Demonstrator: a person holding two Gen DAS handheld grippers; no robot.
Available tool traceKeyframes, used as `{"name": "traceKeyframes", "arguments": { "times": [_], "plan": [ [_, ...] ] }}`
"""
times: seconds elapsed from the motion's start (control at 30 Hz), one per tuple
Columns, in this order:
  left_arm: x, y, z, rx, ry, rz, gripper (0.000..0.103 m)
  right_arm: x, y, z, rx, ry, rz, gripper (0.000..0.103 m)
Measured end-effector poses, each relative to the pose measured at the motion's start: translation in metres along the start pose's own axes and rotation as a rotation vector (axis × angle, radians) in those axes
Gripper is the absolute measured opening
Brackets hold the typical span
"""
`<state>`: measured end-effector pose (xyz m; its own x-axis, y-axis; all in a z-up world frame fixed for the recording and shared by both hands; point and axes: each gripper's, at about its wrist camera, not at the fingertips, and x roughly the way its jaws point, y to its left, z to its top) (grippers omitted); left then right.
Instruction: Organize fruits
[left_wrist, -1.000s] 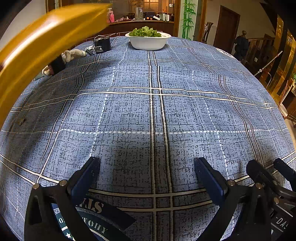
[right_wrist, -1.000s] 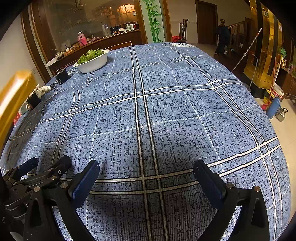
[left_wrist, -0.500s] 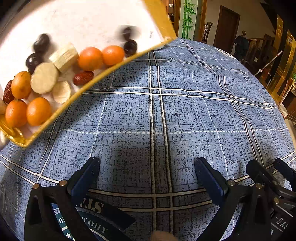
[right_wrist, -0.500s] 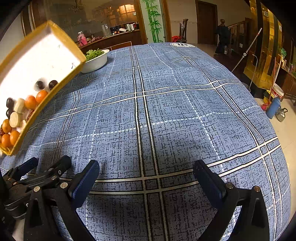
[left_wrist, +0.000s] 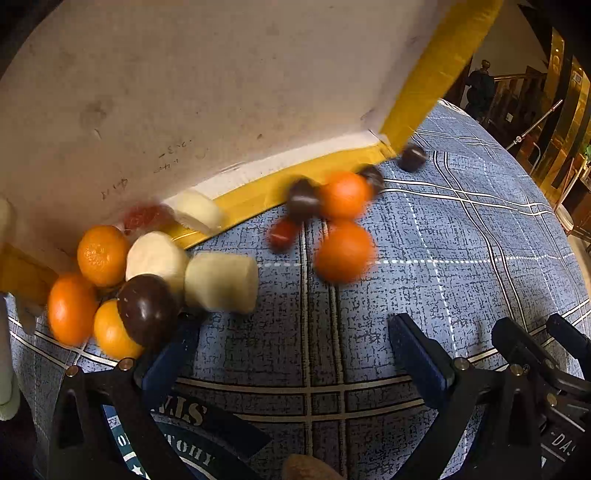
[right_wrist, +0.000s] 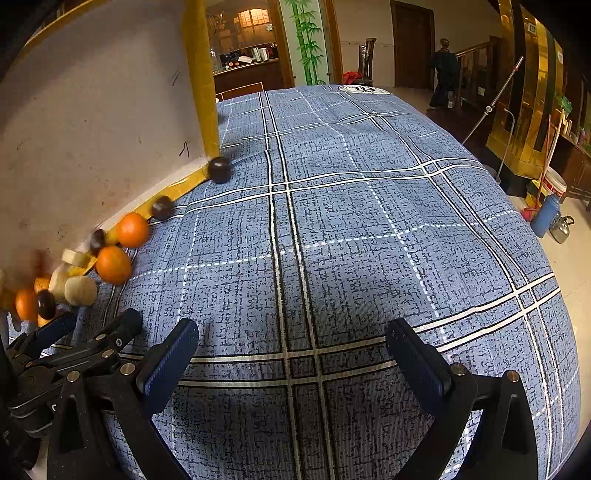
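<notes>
A yellow-rimmed box (left_wrist: 221, 92) is tipped steeply over the table's left side and spills fruit onto the blue plaid cloth (left_wrist: 461, 240). Small oranges (left_wrist: 343, 251), pale banana pieces (left_wrist: 221, 282), dark round fruits (left_wrist: 147, 314) and a red date (left_wrist: 282, 234) tumble out, some blurred. The box (right_wrist: 92, 129) and the fruit, such as an orange (right_wrist: 112, 264), also show at the left of the right wrist view. My left gripper (left_wrist: 288, 350) is open and empty, its left finger just below the spilled pile. My right gripper (right_wrist: 291, 354) is open and empty over bare cloth.
A dark fruit (right_wrist: 219, 170) has rolled out near the box's corner. The table edge (right_wrist: 554, 295) curves off at the right, with a blue bottle and kettle (right_wrist: 550, 218) on the floor beyond. A sideboard (right_wrist: 243, 74) stands behind the table.
The box came in from the left, tipped over further and now dumps its fruit onto the cloth; fruit that lay inside it is rolling out. Both grippers have stayed put and open.
</notes>
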<state>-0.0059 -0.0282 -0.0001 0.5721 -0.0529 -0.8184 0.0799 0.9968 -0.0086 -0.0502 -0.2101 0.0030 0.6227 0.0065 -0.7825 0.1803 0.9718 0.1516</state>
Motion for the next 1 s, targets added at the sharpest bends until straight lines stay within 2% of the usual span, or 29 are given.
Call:
{"name": "traceKeyframes", "arguments": {
  "times": [1.0],
  "plan": [
    [0.0010, 0.0007, 0.0023, 0.002, -0.001, 0.003, 0.103, 0.0007, 0.0014, 0.0007, 0.000, 0.000, -0.001, 0.103]
  ]
}}
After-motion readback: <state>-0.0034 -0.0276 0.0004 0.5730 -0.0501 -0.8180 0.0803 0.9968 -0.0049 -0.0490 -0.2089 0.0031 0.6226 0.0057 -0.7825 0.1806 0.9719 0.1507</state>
